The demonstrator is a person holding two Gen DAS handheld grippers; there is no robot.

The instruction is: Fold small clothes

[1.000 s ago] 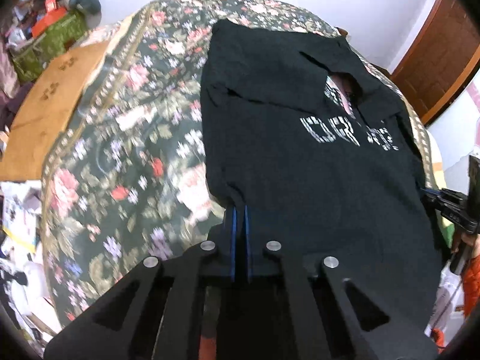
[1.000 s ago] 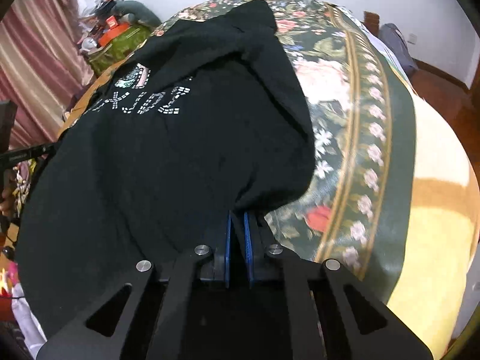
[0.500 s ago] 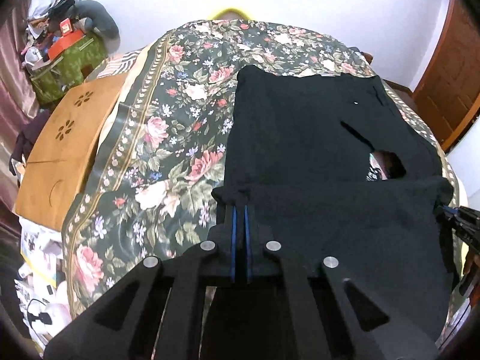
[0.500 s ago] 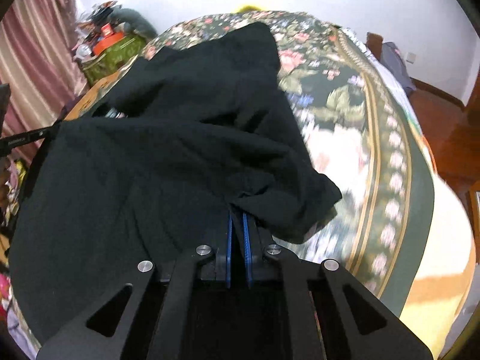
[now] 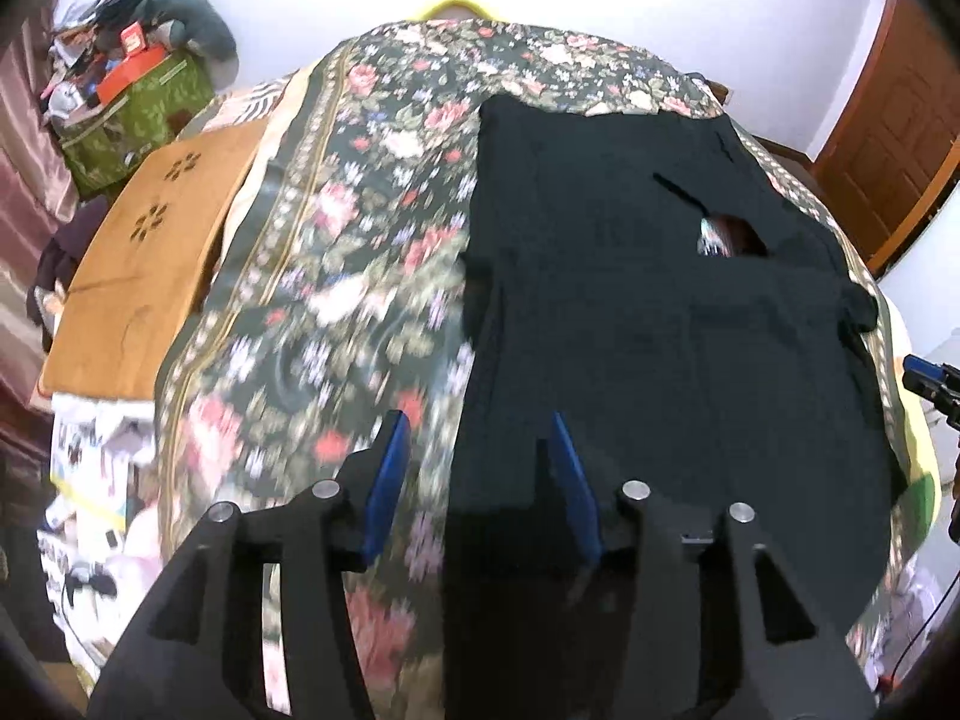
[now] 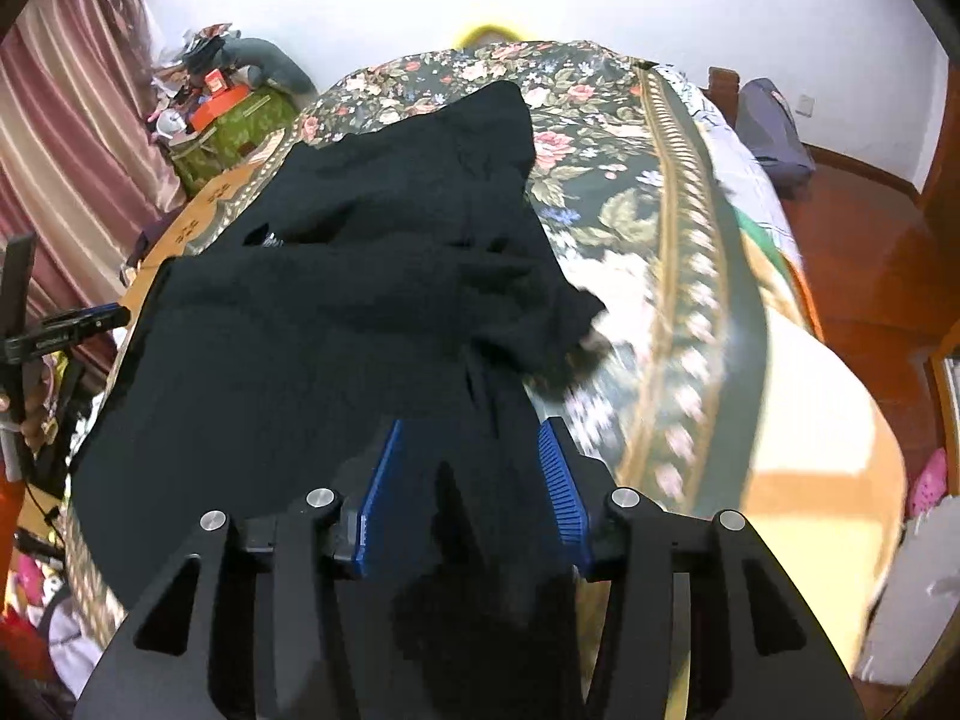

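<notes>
A black T-shirt (image 5: 660,312) lies on the floral bedspread (image 5: 360,252), its lower part folded up over the chest, so the print is covered except for a small bit at the neck opening. My left gripper (image 5: 477,450) is open above the shirt's left edge and holds nothing. My right gripper (image 6: 468,450) is open above the shirt (image 6: 336,312) near its right edge, empty. The right gripper's tip also shows at the right edge of the left wrist view (image 5: 927,381).
A wooden board (image 5: 144,264) lies at the bed's left side, with a green box (image 5: 138,114) of clutter behind it. A wooden door (image 5: 900,126) stands at the right. A pink curtain (image 6: 66,138) hangs at the left. Wooden floor (image 6: 870,252) lies right of the bed.
Both grippers carried the shirt's hem forward over the chest, hiding the print, then opened and let go. They now hang back from the folded edge.
</notes>
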